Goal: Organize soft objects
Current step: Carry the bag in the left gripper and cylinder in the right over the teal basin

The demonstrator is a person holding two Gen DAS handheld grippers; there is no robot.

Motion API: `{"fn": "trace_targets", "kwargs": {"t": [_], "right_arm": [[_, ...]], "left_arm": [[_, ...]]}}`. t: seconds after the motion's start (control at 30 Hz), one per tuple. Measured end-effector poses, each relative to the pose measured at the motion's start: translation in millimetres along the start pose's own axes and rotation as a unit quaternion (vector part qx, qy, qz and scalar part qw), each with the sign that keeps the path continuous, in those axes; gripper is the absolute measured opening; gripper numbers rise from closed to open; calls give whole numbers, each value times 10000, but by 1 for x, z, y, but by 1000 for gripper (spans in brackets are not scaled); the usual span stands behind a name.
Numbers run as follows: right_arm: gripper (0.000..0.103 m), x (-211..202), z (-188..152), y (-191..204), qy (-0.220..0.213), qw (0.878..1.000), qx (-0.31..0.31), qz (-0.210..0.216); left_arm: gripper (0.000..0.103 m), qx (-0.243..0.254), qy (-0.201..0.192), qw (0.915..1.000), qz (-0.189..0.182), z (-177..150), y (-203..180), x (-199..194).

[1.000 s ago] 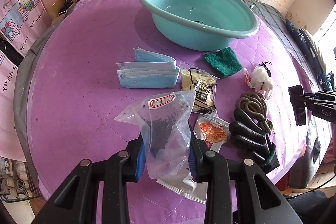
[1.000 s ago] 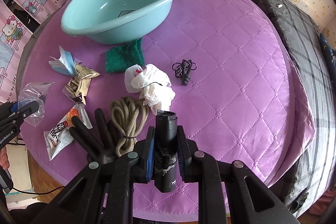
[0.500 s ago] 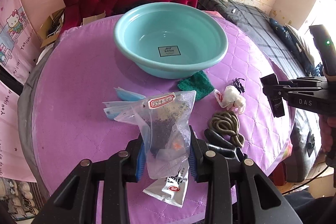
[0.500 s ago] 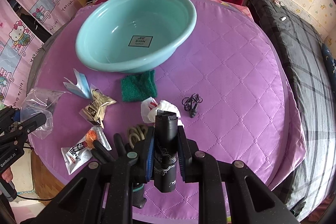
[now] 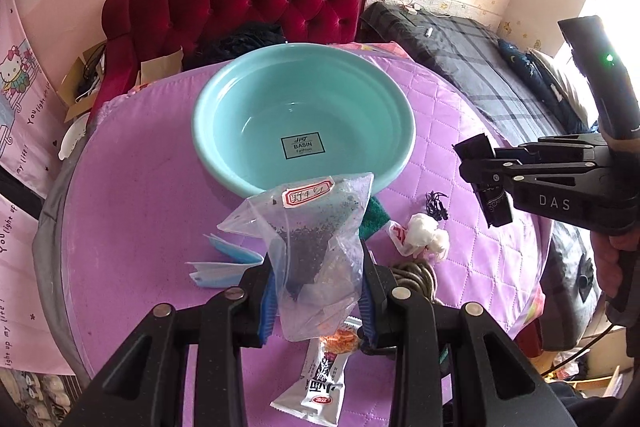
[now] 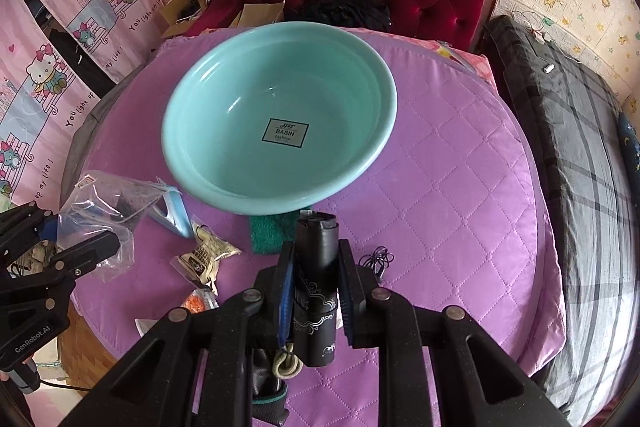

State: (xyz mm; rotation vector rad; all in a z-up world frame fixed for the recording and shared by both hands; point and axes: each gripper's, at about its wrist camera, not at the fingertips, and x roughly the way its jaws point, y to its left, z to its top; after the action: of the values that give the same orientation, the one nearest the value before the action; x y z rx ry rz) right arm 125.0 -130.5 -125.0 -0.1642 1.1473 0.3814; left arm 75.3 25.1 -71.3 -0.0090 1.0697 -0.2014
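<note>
Gripping a black tube (image 6: 316,291) between the right gripper (image 6: 316,287) pads, held upright above the purple quilt (image 6: 460,211) just in front of the teal basin (image 6: 372,147). Showing the left gripper (image 6: 68,243) at the left edge, clamping a clear bag (image 6: 100,203). Lying between them: blue masks (image 6: 176,215), a green cloth (image 6: 268,233), a snack packet (image 6: 204,255) and a black cord (image 6: 378,261).

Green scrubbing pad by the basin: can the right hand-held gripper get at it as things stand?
Probably not yet. The right hand-held gripper is shut on a black tube, so its jaws are occupied. The green scrubbing pad lies uncovered on the purple quilt at the teal basin's rim, just ahead.
</note>
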Motion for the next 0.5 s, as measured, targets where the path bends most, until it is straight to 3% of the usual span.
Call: {"fn": "trace_targets", "kwargs": {"t": [0.5], "right_arm": [[20,21,55,1,-85,9999,21,133]], "left_arm": [[37,209,30,9997,-93,48,0,25]]}}
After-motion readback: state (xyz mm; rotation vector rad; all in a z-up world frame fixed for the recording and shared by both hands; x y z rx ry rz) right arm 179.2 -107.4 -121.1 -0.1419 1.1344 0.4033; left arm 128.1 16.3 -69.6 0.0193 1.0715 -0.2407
